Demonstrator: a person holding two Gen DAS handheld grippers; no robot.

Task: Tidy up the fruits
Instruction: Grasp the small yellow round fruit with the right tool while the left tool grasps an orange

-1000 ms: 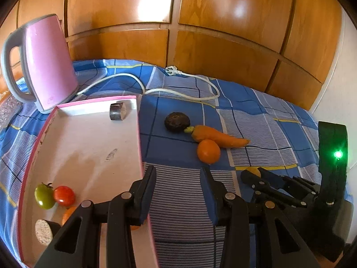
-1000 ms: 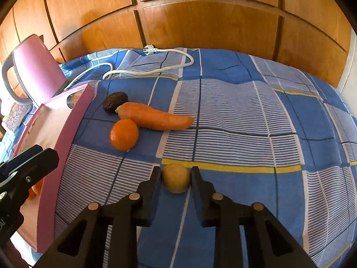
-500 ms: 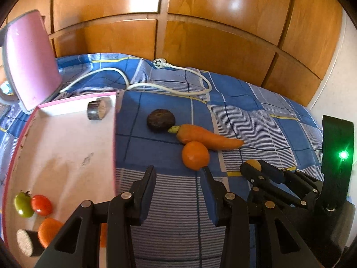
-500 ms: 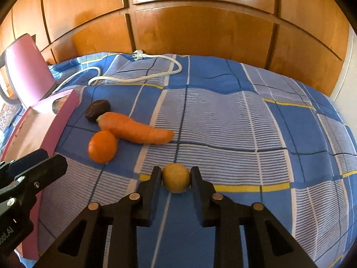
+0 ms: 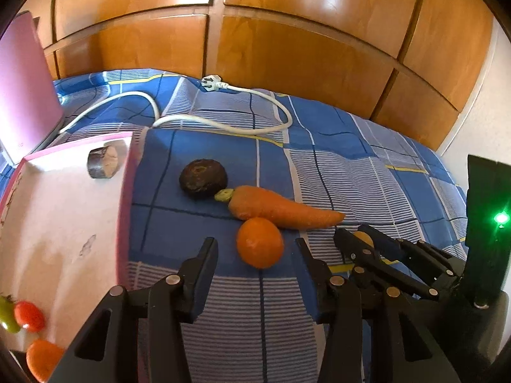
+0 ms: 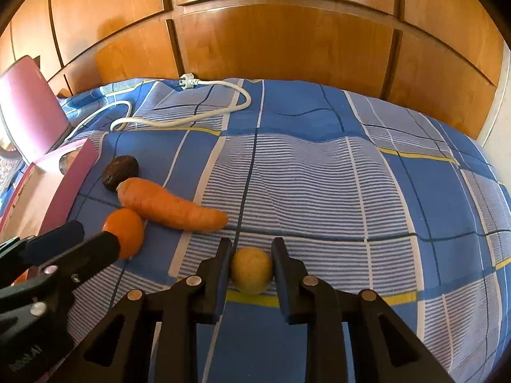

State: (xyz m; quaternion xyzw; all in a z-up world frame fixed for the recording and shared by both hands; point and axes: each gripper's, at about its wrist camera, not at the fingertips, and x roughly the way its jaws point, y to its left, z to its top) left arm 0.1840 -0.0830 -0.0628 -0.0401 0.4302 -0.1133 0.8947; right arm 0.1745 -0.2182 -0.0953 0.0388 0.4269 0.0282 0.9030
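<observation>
An orange (image 5: pixel 260 242) lies on the blue checked cloth between the fingers of my left gripper (image 5: pixel 255 252). Its jaws are opening and a gap shows on both sides of the fruit, so the pads are not pressing it. My right gripper (image 6: pixel 251 249) is shut on a small yellow round fruit (image 6: pixel 252 269) low over the cloth. It also shows in the left wrist view, where the right gripper (image 5: pixel 367 245) is just right of the orange. A carrot (image 5: pixel 281 207) touches the orange, with a dark round fruit (image 5: pixel 202 178) at its stem end. In the right wrist view the left gripper (image 6: pixel 95 236) flanks the orange (image 6: pixel 126 233).
A pink tray (image 5: pixel 124 207) stands to the left and holds a red tomato (image 5: pixel 28 316), a green one (image 5: pixel 6 319), an orange fruit (image 5: pixel 41 357) and a brown cylinder (image 5: pixel 103 162). Behind it are a pink kettle (image 5: pixel 22 105) and its white cord (image 5: pixel 223 121). Wooden panels close the back.
My left gripper moved right, off the tray, to straddle the orange, and its jaws widened. My right gripper kept hold of the yellow fruit and carried it forward across the yellow stripe.
</observation>
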